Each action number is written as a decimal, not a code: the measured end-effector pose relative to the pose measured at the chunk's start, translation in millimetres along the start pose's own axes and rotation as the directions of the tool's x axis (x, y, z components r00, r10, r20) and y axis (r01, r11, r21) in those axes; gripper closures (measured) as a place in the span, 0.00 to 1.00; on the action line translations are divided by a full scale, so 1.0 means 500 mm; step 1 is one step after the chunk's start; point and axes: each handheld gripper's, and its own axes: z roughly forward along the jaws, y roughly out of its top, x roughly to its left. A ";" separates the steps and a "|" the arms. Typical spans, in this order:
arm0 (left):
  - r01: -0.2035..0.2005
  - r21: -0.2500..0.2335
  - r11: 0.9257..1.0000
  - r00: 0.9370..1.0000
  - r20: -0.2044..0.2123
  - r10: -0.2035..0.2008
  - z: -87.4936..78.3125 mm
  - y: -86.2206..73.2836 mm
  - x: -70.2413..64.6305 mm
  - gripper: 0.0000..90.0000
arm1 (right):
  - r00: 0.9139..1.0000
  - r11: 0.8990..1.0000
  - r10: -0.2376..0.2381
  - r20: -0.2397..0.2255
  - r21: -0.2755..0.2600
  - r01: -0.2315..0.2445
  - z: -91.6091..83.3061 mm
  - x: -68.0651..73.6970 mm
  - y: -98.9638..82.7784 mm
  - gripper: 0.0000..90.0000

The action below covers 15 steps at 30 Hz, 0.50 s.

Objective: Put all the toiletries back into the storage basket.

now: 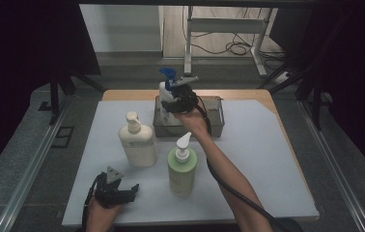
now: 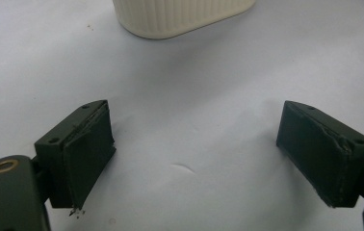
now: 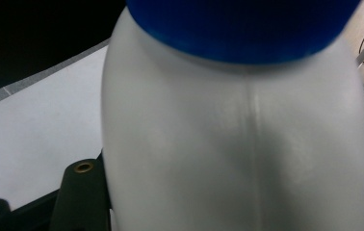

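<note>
White plastic bottle with a blue pump top [image 1: 164, 93] sits in the right claw [image 1: 175, 102], which is clamped on its sides, at the back of the desk [image 1: 267, 159]. The bottle is right at the grey metal basket [image 1: 214, 121]. Part of it sits behind the basket's front wall, so I cannot tell if its bottom rests inside yet or hangs a little above. In the right gripper view, the white bottle [image 3: 238, 144] is very close, with its blue top [image 3: 242, 29] at the upper edge and one black side of the claw tucked against it low on the left.

To do this step well, I think the bottle should stay straight up. It should go down slowly into the left part of the basket. The claw should let go only when the bottle stands on its own. The tall blue pump could tip the bottle over if it goes in crooked.

The left claw [image 1: 118, 189] rests low at the front of the desk. In the left gripper view, the left claw [image 2: 194, 163] has its two black sides wide apart, with nothing between them but the pale desk top.

A cream pump bottle [image 1: 137, 142] and a light green pump bottle [image 1: 181, 169] stand upright on the desk, close to each other.
</note>
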 end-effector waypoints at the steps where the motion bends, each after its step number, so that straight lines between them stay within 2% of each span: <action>1: -0.001 0.001 1.000 1.000 0.000 0.001 0.000 0.000 0.000 0.14 | 1.000 1.000 0.001 0.001 0.003 -0.001 0.001 0.000 -0.001 0.42; 15: 0.000 0.000 1.000 1.000 0.000 0.000 0.000 0.000 0.000 0.14 | 1.000 0.999 0.007 0.000 0.036 -0.007 0.021 0.000 -0.016 0.42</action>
